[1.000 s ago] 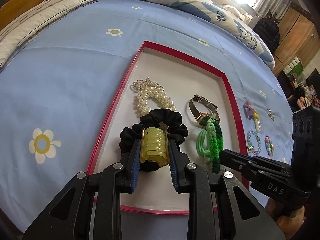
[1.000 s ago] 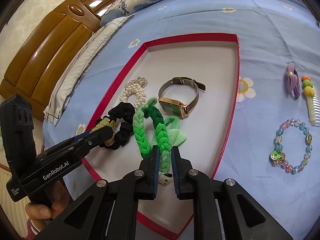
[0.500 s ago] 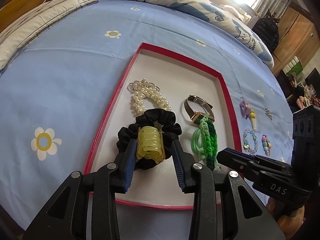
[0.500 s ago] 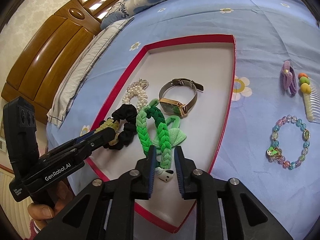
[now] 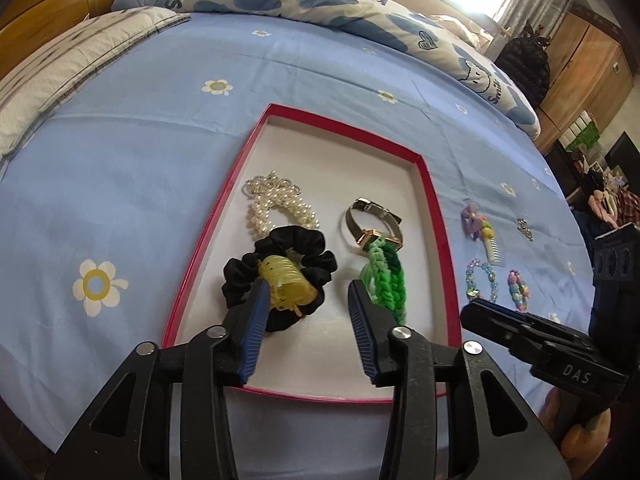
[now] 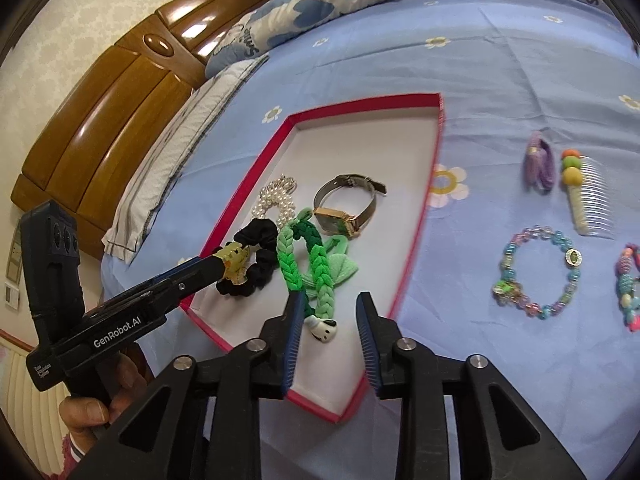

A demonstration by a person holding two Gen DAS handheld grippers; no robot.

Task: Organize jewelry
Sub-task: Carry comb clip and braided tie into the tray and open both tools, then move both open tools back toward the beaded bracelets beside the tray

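Inside the red tray (image 6: 414,236), my opening right gripper (image 6: 327,342) frees the green braid (image 6: 316,276), lengthwise near-to-far. My opening left gripper (image 5: 306,330) frees the yellow claw clip (image 5: 286,286).

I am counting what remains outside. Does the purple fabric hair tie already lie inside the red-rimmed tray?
No, the purple fabric hair tie lies on the blue bedsheet, apart from the red-rimmed tray.

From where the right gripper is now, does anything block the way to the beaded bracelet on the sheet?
Nothing visible does. Between the right gripper and the beaded bracelet lie only the tray's red rim and bare sheet.
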